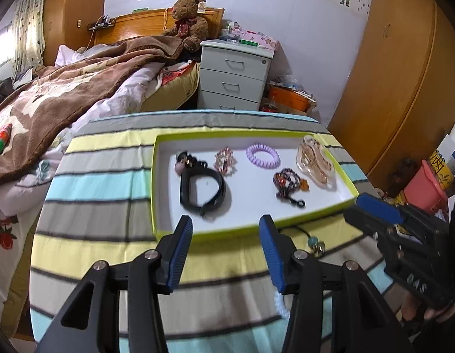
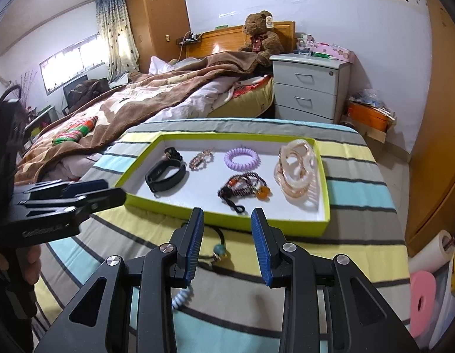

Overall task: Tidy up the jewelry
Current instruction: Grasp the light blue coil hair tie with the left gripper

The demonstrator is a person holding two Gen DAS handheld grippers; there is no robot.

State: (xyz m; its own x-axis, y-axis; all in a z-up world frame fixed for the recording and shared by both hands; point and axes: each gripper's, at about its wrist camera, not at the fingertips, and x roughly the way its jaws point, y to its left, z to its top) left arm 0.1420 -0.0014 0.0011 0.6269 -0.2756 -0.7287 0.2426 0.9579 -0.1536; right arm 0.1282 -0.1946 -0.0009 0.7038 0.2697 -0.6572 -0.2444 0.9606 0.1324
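A shallow green-rimmed white tray (image 1: 157, 182) (image 2: 326, 194) lies on the striped table. In it are a black wristband (image 1: 202, 189) (image 2: 165, 175), a pink beaded piece (image 1: 225, 161) (image 2: 200, 158), a purple spiral hair tie (image 1: 262, 153) (image 2: 241, 157), a dark beaded cord bracelet (image 1: 287, 183) (image 2: 242, 186) and a clear amber hair claw (image 1: 315, 161) (image 2: 298, 173). In front of the tray lie a black cord with a teal bead (image 1: 314, 242) (image 2: 220, 250) and a pale spiral hair tie (image 1: 282, 306) (image 2: 180, 297). My left gripper (image 1: 226, 229) is open and empty before the tray. My right gripper (image 2: 227, 220) is open and empty above the teal-bead cord.
The table wears a striped cloth (image 1: 104, 176). A bed with a brown blanket (image 1: 65, 88) is at the left, a white nightstand (image 1: 233, 76) behind, a wooden wardrobe (image 1: 389, 88) at the right. Bins and a pink bucket (image 1: 424, 188) stand at the right.
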